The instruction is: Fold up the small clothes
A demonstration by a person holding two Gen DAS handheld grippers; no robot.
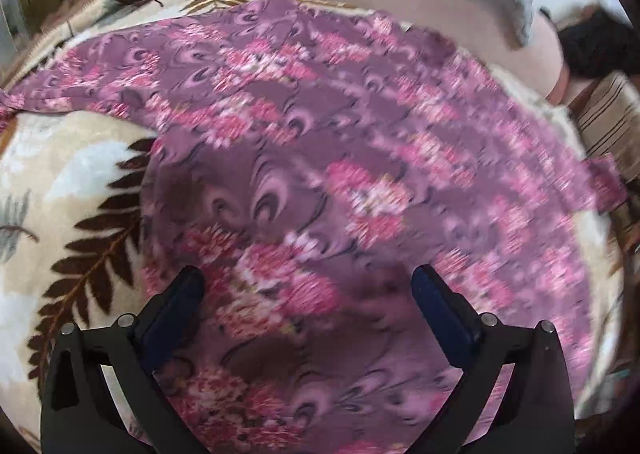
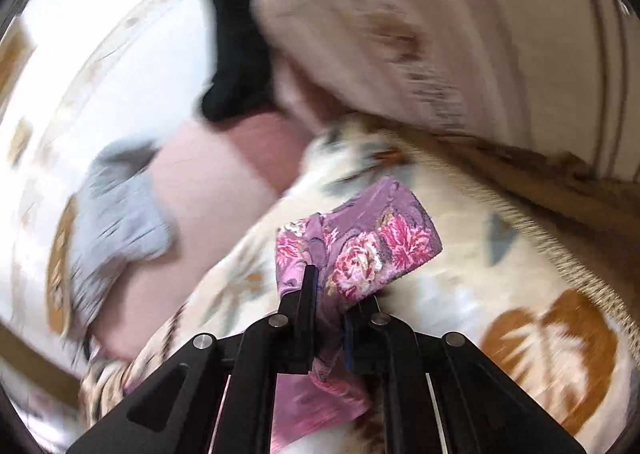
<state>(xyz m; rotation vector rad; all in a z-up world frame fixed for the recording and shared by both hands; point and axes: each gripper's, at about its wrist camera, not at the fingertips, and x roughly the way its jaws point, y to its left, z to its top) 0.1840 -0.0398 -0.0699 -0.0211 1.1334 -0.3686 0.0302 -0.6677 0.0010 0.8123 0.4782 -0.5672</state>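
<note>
Judging by how it drapes, we take the purple floral garment [image 1: 320, 158] for light, thin, limp fabric: it lies spread nearly flat over a fleecy leaf-print blanket [image 1: 76, 190], filling the left wrist view from nine o'clock round to three o'clock, and in the right wrist view its strap or corner [image 2: 360, 246] curls over on itself with no stiffness at all. Our right gripper [image 2: 332, 294] is clamped on that end, with cloth bunched between the closed jaws and trailing below towards six o'clock. Our left gripper [image 1: 308, 290] hangs over the near part of the garment with its jaws wide apart and nothing between them. We judge that such cloth will sag and slip under its own folds, so the sensible hold is at hems, corners or straps, pinching through a doubled edge. A grey cloth [image 2: 116, 206] lies at nine o'clock, well apart.
</note>
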